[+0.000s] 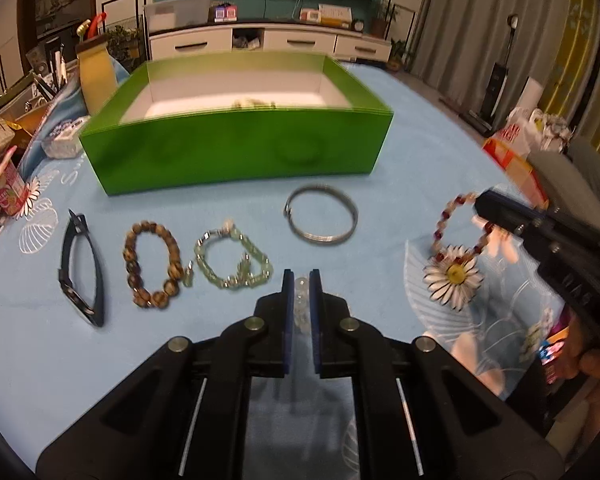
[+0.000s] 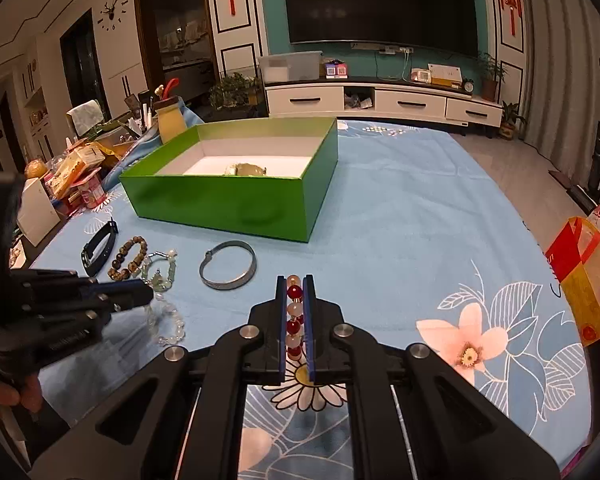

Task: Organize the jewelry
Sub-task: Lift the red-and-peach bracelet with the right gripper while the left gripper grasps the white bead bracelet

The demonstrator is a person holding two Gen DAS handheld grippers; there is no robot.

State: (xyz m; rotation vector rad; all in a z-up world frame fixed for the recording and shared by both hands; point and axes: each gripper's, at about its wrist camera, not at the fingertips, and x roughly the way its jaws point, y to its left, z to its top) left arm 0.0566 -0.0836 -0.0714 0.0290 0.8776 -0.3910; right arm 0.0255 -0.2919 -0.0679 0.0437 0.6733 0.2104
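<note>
Nearest the left wrist camera, we found the left gripper (image 1: 301, 280) with its fingers drawn narrow on a clear bead bracelet (image 1: 301, 300), the beads running in line with the fingers. We found the right gripper (image 2: 295, 280) likewise closed on a red and white bead bracelet (image 2: 294, 322), its strand also lying along the fingers. The green box (image 1: 236, 148) stood straight ahead of both, open at the top, with one pale piece of jewelry (image 2: 246, 169) on its white floor. Between grippers and box lay the metal bangle (image 1: 321, 215). We judged the left gripper the more squarely in line with the box, so each load must travel forward and over the near wall.
</note>
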